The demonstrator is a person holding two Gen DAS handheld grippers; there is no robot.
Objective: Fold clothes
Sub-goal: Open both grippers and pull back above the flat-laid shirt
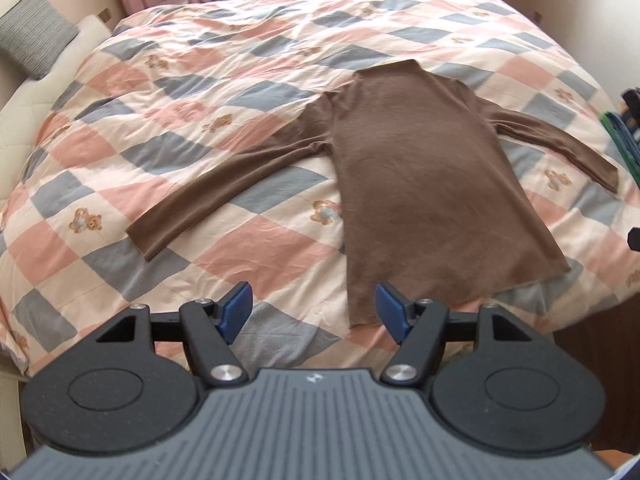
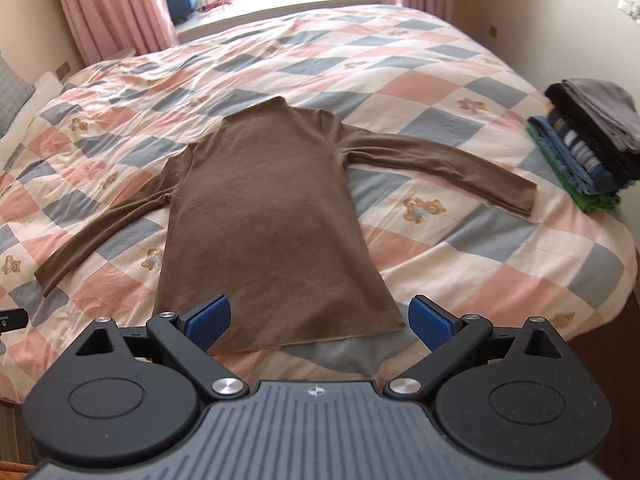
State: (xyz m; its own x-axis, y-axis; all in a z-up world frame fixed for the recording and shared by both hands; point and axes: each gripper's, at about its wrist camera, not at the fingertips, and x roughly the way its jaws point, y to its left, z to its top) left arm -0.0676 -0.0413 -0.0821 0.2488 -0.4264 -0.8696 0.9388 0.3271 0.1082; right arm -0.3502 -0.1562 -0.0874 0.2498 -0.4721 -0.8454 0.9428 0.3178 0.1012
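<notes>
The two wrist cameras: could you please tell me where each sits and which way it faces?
Left wrist: sits on the left hand-held gripper, looking along its open blue fingers across the bed at the brown long-sleeved top, off to its right.
Right wrist: sits on the right hand-held gripper, open, facing the top's hem; a stack of folded clothes lies right.
Shared: the top and checked quilt.

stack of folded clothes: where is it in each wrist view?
Left wrist: only a sliver of the stack of folded clothes shows, cut off at the right edge.
Right wrist: whole stack at the right, on the bed's edge.
Shared landmark: the brown top's right sleeve cuff, which points toward it.
</notes>
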